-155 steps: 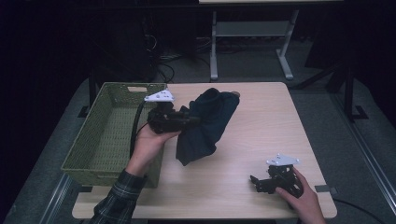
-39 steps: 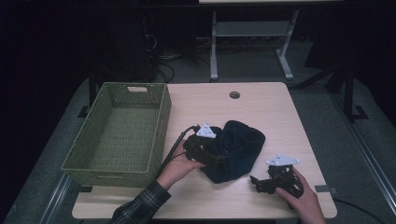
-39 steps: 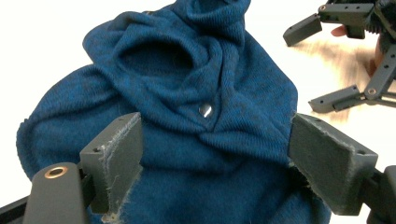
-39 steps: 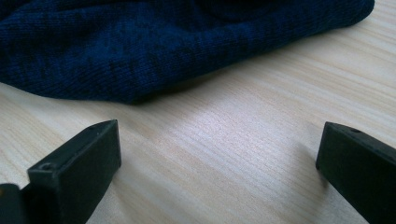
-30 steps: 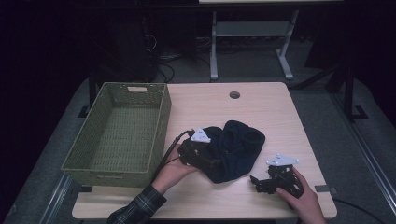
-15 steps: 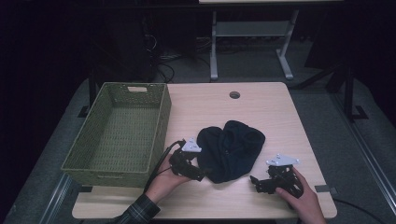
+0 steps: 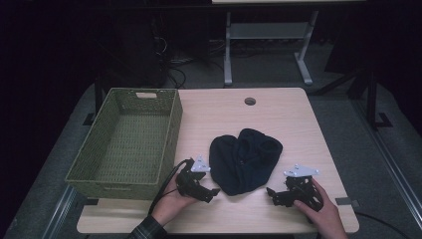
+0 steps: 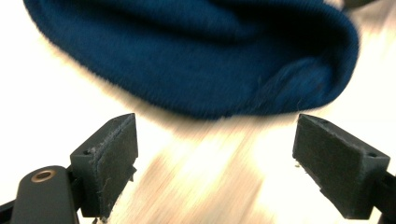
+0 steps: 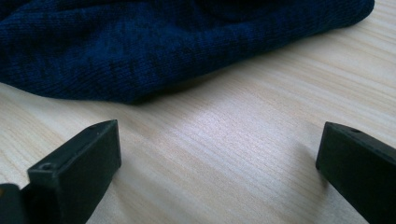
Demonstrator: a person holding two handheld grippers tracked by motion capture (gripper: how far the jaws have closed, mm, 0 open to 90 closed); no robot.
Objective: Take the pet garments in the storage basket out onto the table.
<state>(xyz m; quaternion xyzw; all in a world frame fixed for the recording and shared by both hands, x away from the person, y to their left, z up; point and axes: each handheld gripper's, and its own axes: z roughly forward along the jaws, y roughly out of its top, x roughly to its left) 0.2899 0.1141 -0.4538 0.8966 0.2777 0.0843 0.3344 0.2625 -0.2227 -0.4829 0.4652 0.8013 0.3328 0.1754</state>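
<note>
The wooden table (image 7: 278, 112) carries a green wicker basket (image 7: 127, 142) along its left edge and a dark blue knit hat (image 7: 244, 160) lying free toward the near edge, its long axis slanting from near-left to far-right. It sits between the left gripper (image 7: 211, 191) and right gripper (image 7: 271, 192), the left one nearer. The left's jaws have just been opening and stand wide and empty, as do the right's; the gripper views show the knit and folded brim (image 8: 299, 79), with bare wood before each pair of jaws.

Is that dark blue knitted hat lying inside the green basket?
No, the hat lies on the bare wooden table, to the right of the green basket.
</note>
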